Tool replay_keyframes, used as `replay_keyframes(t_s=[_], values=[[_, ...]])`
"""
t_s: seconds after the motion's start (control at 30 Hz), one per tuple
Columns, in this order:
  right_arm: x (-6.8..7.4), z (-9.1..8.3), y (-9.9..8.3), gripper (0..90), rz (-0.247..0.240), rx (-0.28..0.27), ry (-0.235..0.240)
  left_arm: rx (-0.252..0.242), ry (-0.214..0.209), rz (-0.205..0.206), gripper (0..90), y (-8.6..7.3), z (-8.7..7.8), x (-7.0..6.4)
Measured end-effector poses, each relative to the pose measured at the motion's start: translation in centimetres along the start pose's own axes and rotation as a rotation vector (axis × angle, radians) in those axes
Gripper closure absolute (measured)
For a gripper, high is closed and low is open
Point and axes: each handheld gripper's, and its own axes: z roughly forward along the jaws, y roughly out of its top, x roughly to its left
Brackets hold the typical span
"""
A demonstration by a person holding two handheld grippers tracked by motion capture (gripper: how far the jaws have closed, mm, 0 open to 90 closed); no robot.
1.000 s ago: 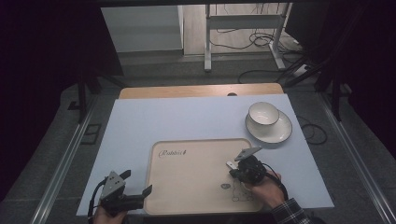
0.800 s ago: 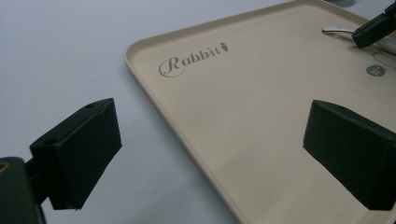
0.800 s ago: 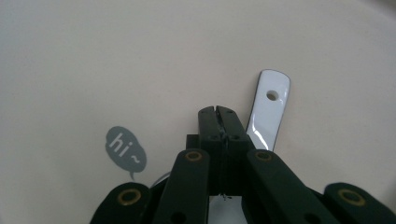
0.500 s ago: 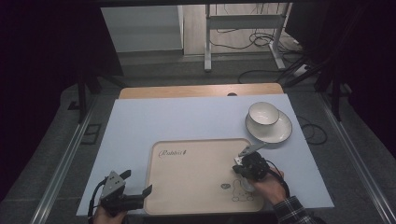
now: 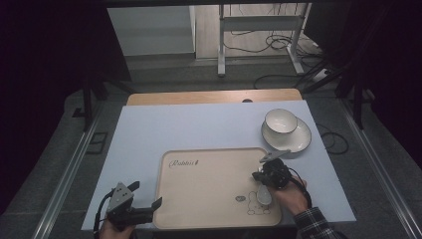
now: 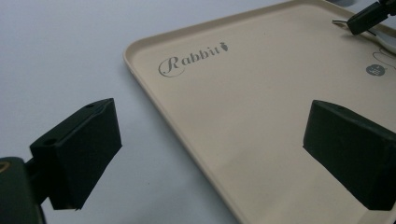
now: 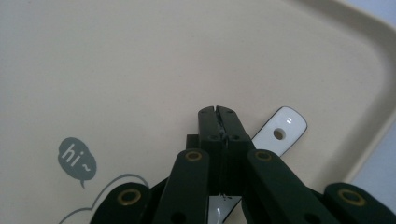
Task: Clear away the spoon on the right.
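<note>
Right gripper view: the right gripper (image 7: 218, 112) has its jaws pressed together on a white spoon (image 7: 279, 135), whose handle end with a small hole sticks out to the right of the jaws. The spoon lies low over the tray (image 7: 140, 60), near the tray's right rim. A grey "hi" speech bubble (image 7: 77, 159) is printed on the tray to the left of the jaws.

High view: the right gripper (image 5: 268, 175) sits over the tray's right part, above the printed rabbit (image 5: 259, 203). The left gripper (image 5: 144, 211) rests at the tray's front-left corner. Its jaws stand wide apart, with nothing between them but the tray's rim. A bowl (image 5: 280, 121) stands on a plate (image 5: 300, 140) beyond the tray's right corner, on the table (image 5: 199, 124).
</note>
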Motion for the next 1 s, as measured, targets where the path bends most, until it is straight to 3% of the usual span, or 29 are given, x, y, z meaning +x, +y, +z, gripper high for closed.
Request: replay_keyframes(t_s=[0.37, 1.0], values=[[-0.1, -0.4, 0.1, 89.6, 0.001, -0.033, 0.007, 0.000, 0.000, 0.000, 3.9, 0.0, 0.0, 0.0], [0.7, -1.8, 0.2, 76.0, -0.024, -0.091, -0.006, -0.001, -0.001, 0.002, 3.9, 0.0, 0.0, 0.0]])
